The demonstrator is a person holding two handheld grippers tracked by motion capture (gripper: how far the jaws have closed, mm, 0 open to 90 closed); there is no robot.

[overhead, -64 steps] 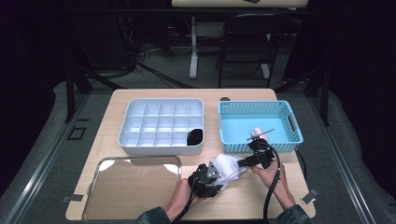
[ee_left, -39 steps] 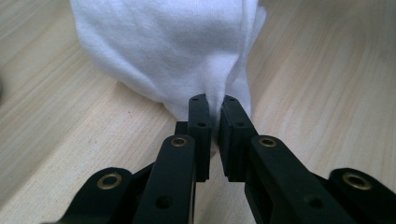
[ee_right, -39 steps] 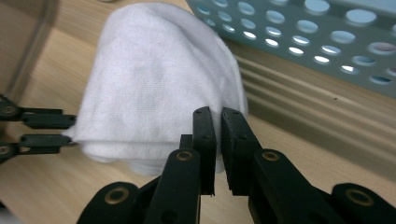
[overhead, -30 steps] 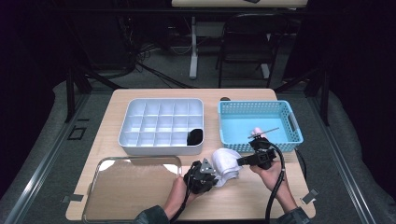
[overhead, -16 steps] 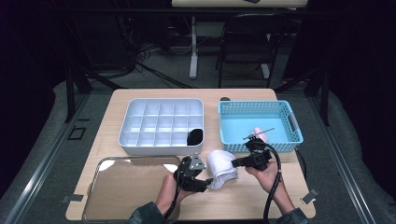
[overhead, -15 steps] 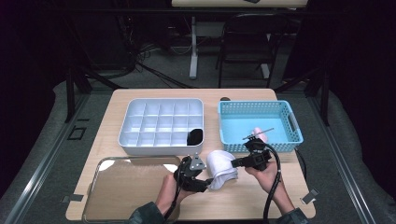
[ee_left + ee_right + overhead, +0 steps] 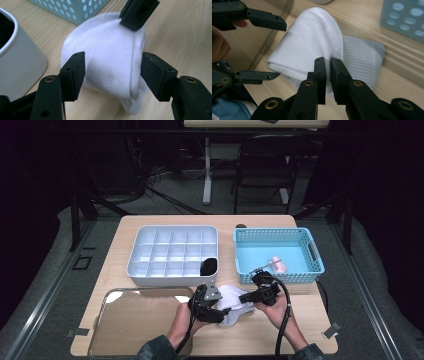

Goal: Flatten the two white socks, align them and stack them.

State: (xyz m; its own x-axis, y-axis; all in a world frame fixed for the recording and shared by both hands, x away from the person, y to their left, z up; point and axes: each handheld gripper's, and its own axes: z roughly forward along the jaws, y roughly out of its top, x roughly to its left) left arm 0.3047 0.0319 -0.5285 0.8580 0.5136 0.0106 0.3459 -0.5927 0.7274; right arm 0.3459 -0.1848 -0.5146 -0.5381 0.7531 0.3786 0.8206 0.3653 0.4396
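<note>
High view: a white sock point(image 7: 231, 303), partly folded, lies on the tabletop point(image 7: 310, 320) near its front edge, between the left tool point(image 7: 218, 312) and the right tool point(image 7: 245, 297), just in front of the white compartment organizer point(image 7: 172, 251) and the light-blue perforated basket point(image 7: 277, 254); a clear tray point(image 7: 140, 317) sits to the left.

Left gripper view: the left tool point(image 7: 112, 72) stands spread, its jaws having just been opening, with the folded body of the sock between them; the right-hand pad point(image 7: 153, 75) lies against the fabric edge, but neither pad appears to press.

Right gripper view: the right tool point(image 7: 328, 68) is pressed together, pinching a thin fold of the sock point(image 7: 312, 47) near where the smooth foot overlaps the ribbed cuff point(image 7: 362, 62).

Handling, as a judgement: the sock is light, limp and compressible, with no stiffness of its own, so it droops and unfolds wherever it is unsupported. It is neither fragile nor slippery; knit fabric grips the pads well. The best hold is likely on a doubled layer or on the thicker ribbed cuff, taking enough cloth that a single ply does not slide free.
</note>
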